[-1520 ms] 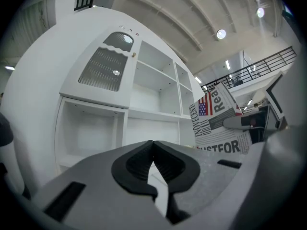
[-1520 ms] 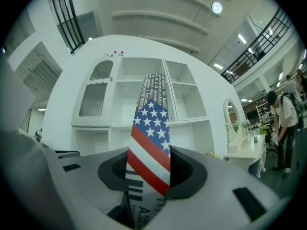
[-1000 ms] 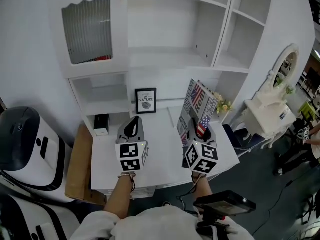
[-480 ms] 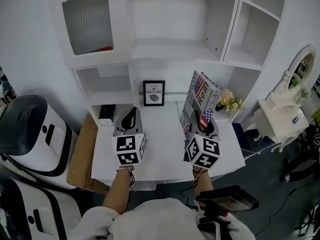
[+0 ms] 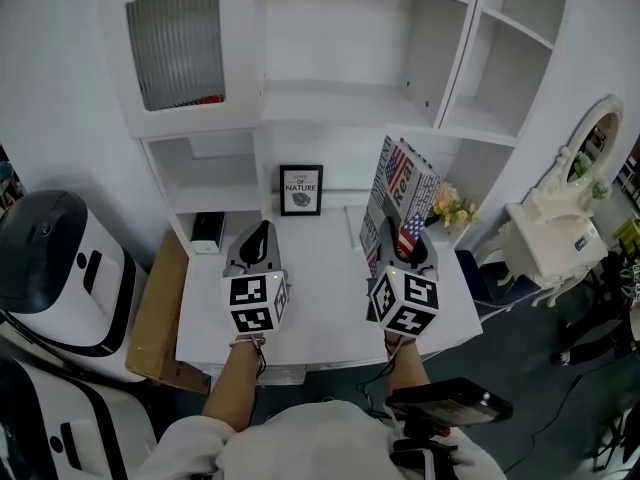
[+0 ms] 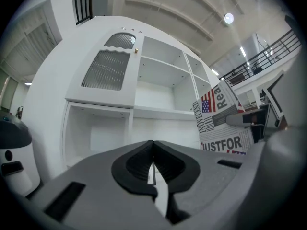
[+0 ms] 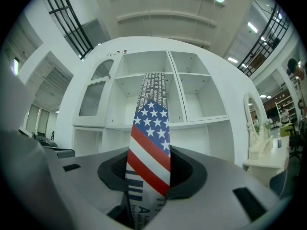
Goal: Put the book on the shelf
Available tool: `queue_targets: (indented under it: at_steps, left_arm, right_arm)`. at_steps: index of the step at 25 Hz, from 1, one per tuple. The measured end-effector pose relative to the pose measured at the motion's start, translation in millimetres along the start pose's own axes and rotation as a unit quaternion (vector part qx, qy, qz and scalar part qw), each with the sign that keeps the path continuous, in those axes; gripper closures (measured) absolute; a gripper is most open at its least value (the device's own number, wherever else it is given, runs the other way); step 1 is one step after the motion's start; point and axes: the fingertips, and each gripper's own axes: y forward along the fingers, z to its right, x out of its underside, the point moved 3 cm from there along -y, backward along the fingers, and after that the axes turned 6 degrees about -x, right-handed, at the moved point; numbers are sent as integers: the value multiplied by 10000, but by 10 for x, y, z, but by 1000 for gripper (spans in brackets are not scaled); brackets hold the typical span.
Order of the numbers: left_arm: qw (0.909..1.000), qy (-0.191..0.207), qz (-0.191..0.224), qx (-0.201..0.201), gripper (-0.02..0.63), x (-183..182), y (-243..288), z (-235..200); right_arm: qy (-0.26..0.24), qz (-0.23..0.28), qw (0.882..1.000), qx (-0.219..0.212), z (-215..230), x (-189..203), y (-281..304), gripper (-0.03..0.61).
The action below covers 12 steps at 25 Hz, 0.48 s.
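Observation:
A book (image 5: 397, 200) with a newsprint cover and a stars-and-stripes spine (image 7: 149, 143) stands upright above the white desk (image 5: 320, 308), held in my right gripper (image 5: 404, 240), whose jaws are shut on its lower edge. The white shelf unit (image 5: 350, 98) rises behind it, its open compartments (image 7: 153, 99) straight ahead in the right gripper view. My left gripper (image 5: 260, 238) hovers over the desk to the left, jaws shut with nothing between them (image 6: 152, 169). From the left gripper view the book (image 6: 220, 119) shows at the right.
A small framed picture (image 5: 301, 189) leans at the back of the desk. A flower pot (image 5: 450, 208) sits right of the book. A dark device (image 5: 207, 230) lies in the low left cubby. A white dressing table with mirror (image 5: 565, 218) stands at right, a white-black machine (image 5: 55, 278) at left.
Both grippers stay in nearly the same place. The head view has shifted slightly, so the shelf and desk sit a little differently in frame. The book stays gripped.

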Motion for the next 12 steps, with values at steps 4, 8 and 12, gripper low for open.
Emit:
queue_targets:
  at_steps: [4,8,12]
  left_arm:
    - [10000,-15,43,26,606,-42,1,-6]
    - [9999,83,71,26,607,-138,40,-14]
    - [9997,208,109,-9,606,-289,85,-32]
  right_arm:
    - [-108,27,9999,1,-34,-156,18,410]
    - [-152,76,9998,-35,-54,-349,43,410]
    - [-268,135,9995,-9,-72,-528,80,410]
